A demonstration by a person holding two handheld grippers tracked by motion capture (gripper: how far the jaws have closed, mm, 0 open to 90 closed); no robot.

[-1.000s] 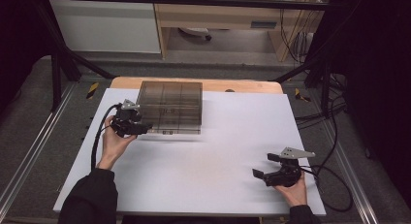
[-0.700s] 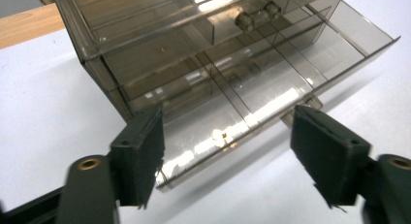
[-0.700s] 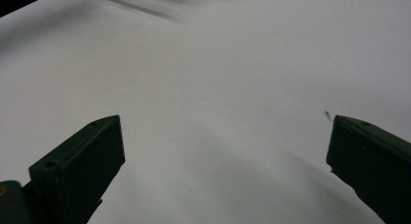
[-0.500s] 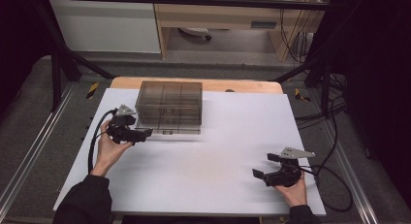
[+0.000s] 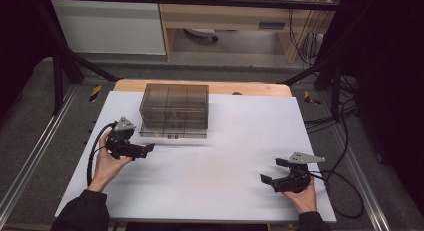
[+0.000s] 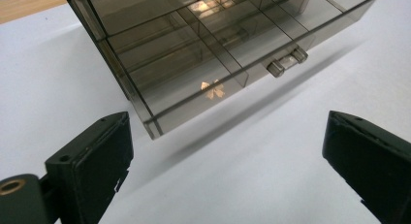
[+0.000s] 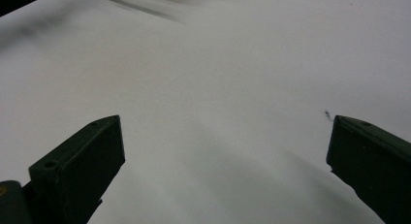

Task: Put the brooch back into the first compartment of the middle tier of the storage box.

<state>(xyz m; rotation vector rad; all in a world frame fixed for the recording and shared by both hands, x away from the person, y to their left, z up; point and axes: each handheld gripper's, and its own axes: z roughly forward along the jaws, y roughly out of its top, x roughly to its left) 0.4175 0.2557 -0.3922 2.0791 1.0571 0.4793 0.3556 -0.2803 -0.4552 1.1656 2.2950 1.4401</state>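
Box: clear drawer box (image 5: 174,111) sat far-left on white table (image 5: 220,161), drawer shut | Left gripper (image 5: 142,150): jaws apart, near box's near-left corner | Right gripper (image 5: 275,172): jaws apart, near-right | Progress: nothing grabbed yet

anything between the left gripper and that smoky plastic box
Nothing: bare white table cover separates the open left gripper from the smoky compartment box, seen in the left gripper view.

Bare sheet (image 5: 220,166) before drawer box (image 5: 174,109)
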